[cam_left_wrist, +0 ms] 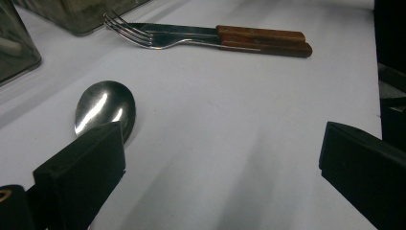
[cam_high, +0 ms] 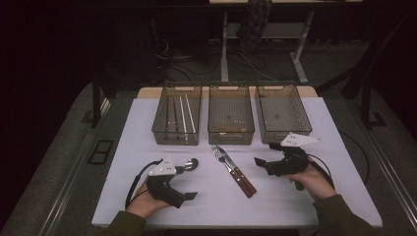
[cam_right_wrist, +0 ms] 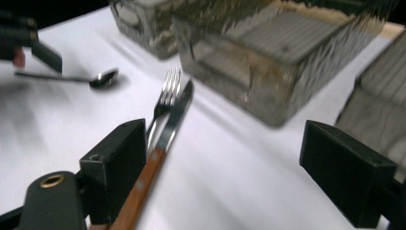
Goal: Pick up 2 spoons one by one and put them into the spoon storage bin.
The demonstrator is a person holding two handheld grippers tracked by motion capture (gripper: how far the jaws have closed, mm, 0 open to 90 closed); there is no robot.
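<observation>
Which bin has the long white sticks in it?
The left bin: white sticks lie in it. The middle bin and right bin have none.

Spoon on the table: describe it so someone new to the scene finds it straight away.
Start at the white table and its three smoked bins; take the left bin. In front of it, by the left tongs, lies the spoon, all bare metal with a rounded shiny bowl. The fork and knife beside it have wooden handles.

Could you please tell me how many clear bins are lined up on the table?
3: the left bin holding long sticks, the middle bin, and the right bin, side by side along the far edge of the white table.
</observation>
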